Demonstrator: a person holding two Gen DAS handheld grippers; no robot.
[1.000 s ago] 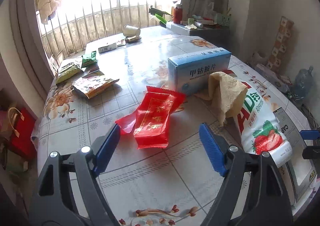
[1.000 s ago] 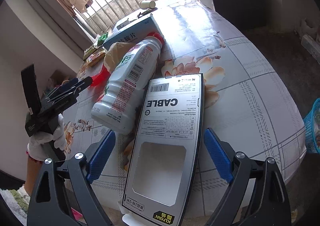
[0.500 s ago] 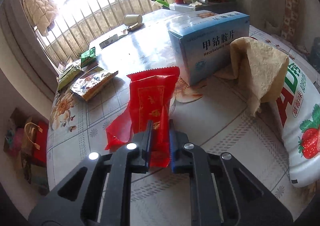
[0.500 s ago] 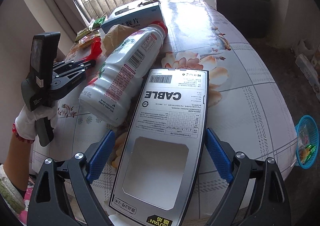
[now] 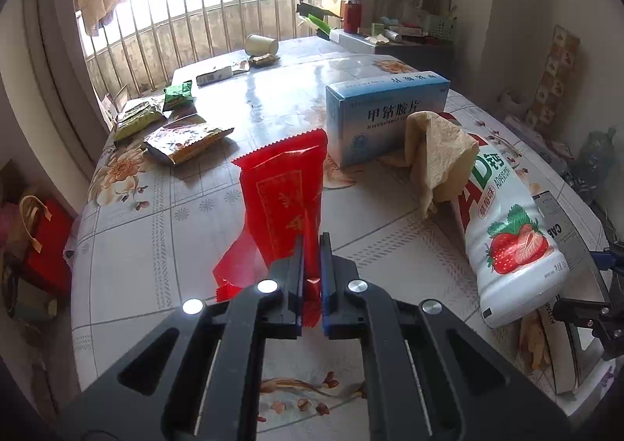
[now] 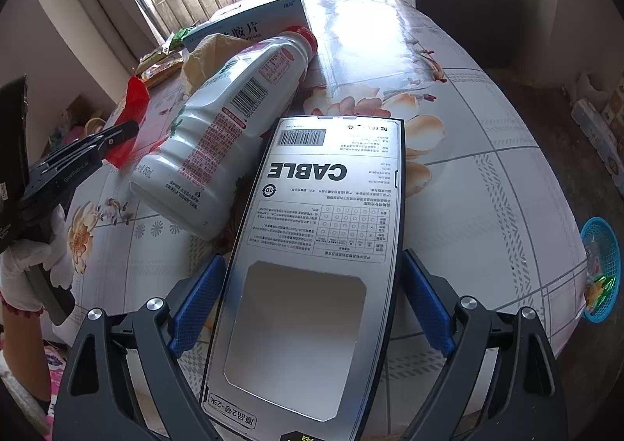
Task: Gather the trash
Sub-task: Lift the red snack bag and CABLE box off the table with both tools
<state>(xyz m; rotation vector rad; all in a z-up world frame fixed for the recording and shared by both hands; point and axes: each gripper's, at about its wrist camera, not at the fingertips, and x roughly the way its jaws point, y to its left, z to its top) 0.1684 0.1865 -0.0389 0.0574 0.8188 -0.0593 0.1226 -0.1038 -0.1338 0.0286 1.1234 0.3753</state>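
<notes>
Your left tool is pinching the red wrapper by its near end, so the wrapper stands up off the surface — a thin hold, and a quick swing could slip it free. Your right tool is spread wide around the cable box, the pads just beside its long edges; closing may buckle the flat card. Beyond, the milk bottle leans against the box and could roll. The blue basket sits on the floor, well apart.
</notes>
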